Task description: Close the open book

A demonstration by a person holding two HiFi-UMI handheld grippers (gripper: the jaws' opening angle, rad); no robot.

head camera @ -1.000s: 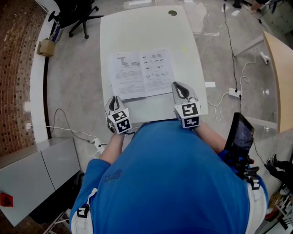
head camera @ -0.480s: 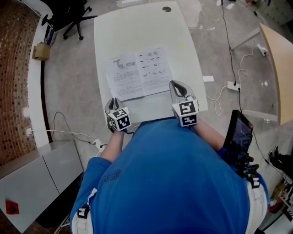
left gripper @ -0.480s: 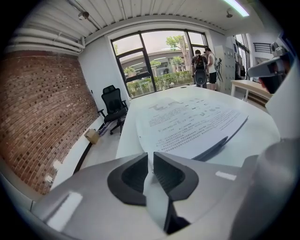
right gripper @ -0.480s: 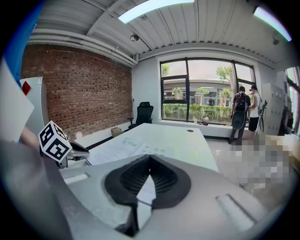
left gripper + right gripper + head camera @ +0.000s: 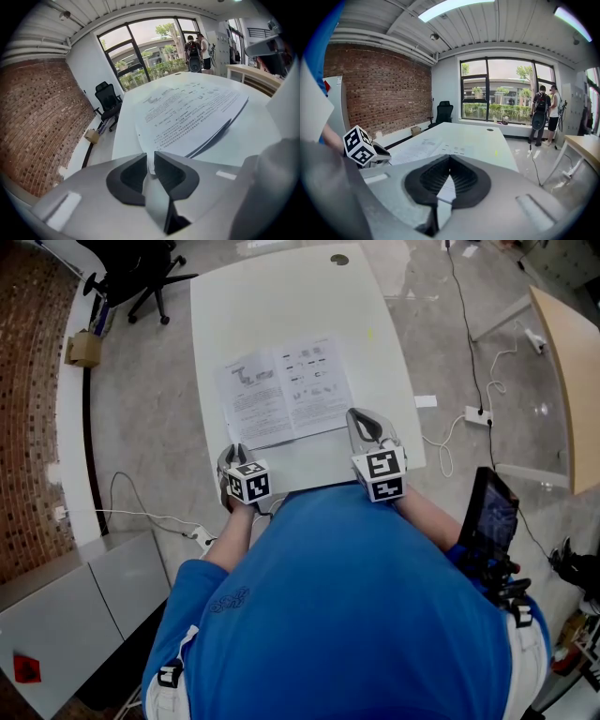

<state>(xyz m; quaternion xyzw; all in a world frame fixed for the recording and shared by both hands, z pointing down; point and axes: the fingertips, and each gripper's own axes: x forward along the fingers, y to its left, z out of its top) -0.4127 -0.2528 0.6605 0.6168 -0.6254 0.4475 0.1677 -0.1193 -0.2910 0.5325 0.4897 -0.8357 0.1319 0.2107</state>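
The open book [image 5: 286, 390] lies flat on the white table [image 5: 281, 296], both pages up, its spine running away from me. My left gripper [image 5: 234, 455] hovers at the book's near left corner. In the left gripper view [image 5: 150, 161] its jaws have just been opening and stand a narrow slit apart; the page corner [image 5: 192, 112] shows just beyond the slit, and nothing is pinched. My right gripper [image 5: 365, 419] rests by the book's near right corner. Its tips meet in the right gripper view [image 5: 449, 158], shut on nothing, with the book [image 5: 421, 146] ahead to the left.
A black office chair [image 5: 141, 273] and a cardboard box [image 5: 82, 347] stand beyond the table's left side. Cables and a power strip [image 5: 480, 416] lie on the floor to the right, near a wooden table [image 5: 572, 362]. A brick wall runs along the left.
The left gripper has sunk toward the table's near edge and rolled a little. The right gripper has stayed where it was.
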